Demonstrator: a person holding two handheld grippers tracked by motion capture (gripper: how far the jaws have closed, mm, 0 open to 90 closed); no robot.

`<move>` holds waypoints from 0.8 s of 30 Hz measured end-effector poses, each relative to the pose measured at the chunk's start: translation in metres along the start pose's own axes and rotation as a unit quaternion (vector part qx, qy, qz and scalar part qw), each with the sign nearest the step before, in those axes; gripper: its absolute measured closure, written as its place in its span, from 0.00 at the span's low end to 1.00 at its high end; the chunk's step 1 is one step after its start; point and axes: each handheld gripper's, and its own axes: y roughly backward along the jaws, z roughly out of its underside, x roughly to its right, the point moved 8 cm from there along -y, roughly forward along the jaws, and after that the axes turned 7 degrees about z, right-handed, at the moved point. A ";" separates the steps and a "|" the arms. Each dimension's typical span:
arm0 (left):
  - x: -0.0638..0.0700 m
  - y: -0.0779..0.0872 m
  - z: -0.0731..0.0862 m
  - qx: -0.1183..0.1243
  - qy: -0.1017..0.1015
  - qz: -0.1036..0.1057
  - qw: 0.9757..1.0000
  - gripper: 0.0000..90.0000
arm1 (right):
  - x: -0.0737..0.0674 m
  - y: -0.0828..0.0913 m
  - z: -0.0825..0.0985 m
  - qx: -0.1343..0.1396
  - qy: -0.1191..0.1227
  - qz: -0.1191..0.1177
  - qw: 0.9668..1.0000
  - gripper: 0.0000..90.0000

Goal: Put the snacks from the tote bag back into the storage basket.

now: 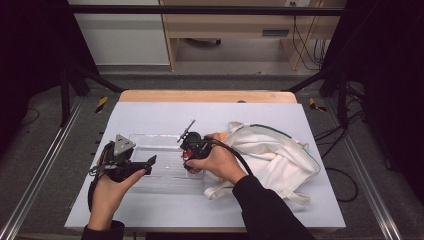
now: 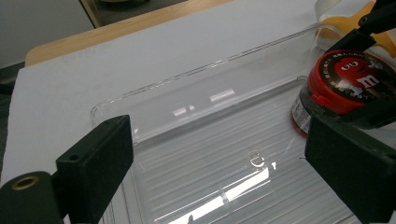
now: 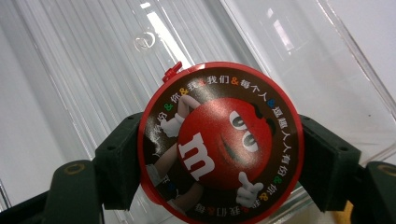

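You've got the tub [image 3: 219, 140] pinched in your right gripper [image 1: 191, 150], jaws clamped on either side of the red lid, so the grip looks square and centred. It's hanging over the right end of the clear tray [image 1: 150, 140], tilted a bit as seen from the left gripper view, and whether the base is touching the ribbed floor yet I can't tell. My guess is you're setting it down in there, so bring it down straight and level the tub before you let go; a round tub on a ribbed floor probably wants to rock or roll if it lands on an edge. Watch the tray's right wall too, you're close to it, and the bag [image 1: 272, 155] sits just beside that end, so don't drag a strap in with you. Your left gripper [image 1: 145, 165] is wide open with nothing in it, hovering at the tray's left end. I'd rest it on the rim to stop the tray sliding when the tub touches down. Open the right jaws slowly, then lift straight up.
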 end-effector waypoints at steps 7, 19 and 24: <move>0.000 0.000 0.000 -0.001 -0.001 -0.001 1.000 0.09 | -0.001 -0.002 0.001 -0.002 0.006 -0.003 1.000 0.27; -0.001 0.000 0.001 -0.003 -0.002 -0.004 1.000 0.09 | 0.002 0.015 -0.002 0.030 0.007 0.003 1.000 0.18; -0.001 0.000 0.001 -0.003 -0.002 -0.005 1.000 0.09 | 0.007 0.027 -0.001 0.044 0.000 0.004 0.999 0.18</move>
